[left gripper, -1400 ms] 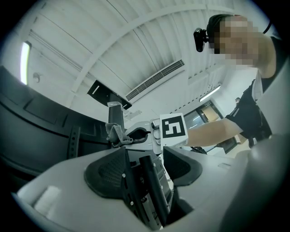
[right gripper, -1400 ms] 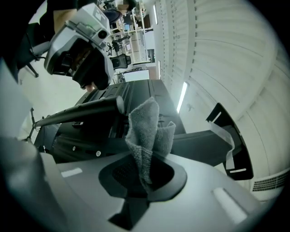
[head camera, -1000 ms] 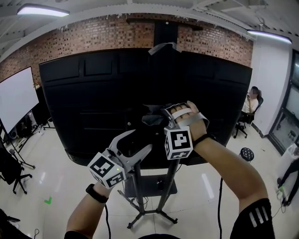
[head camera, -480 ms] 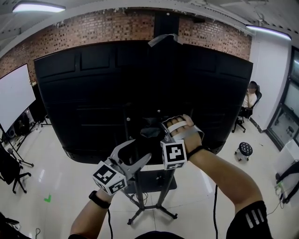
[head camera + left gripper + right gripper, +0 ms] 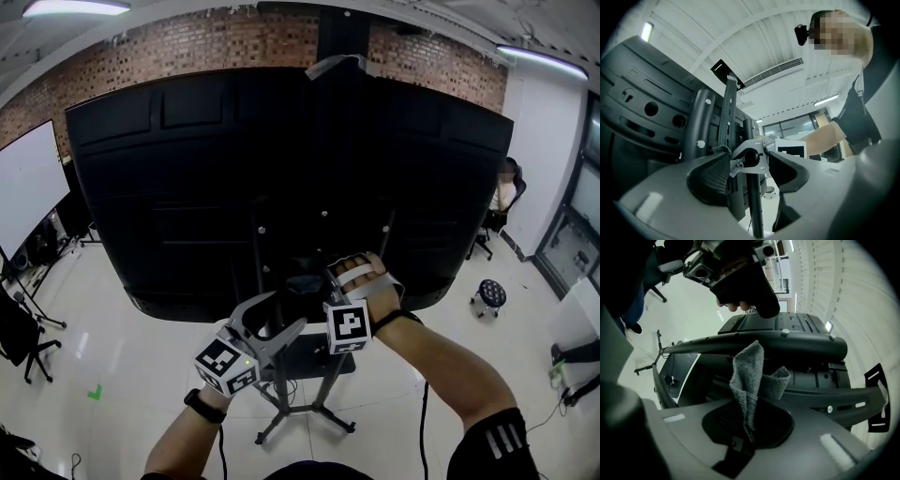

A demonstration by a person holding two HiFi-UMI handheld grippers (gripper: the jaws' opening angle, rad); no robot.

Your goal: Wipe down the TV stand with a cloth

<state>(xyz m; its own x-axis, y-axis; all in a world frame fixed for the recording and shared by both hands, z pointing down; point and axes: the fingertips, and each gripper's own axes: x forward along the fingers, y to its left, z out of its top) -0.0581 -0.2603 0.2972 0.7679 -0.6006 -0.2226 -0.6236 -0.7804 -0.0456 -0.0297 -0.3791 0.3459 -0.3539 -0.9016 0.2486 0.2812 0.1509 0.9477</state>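
A big black TV shows its back on a black stand with upright posts and splayed feet. A grey cloth is pinched in my right gripper, which is shut on it, and the cloth lies against a dark crossbar of the stand. In the head view the right gripper holds the cloth at the posts below the TV's lower edge. My left gripper is open just left of it. A thin black post runs between the left gripper's spread jaws.
A whiteboard and an office chair stand at the left. A round stool and a seated person are at the right. Cables trail over the glossy white floor round the stand's feet.
Both grippers have moved down the stand's posts, the right one carrying the cloth from mid-TV height to just under the TV's lower edge. The left gripper has stayed open.
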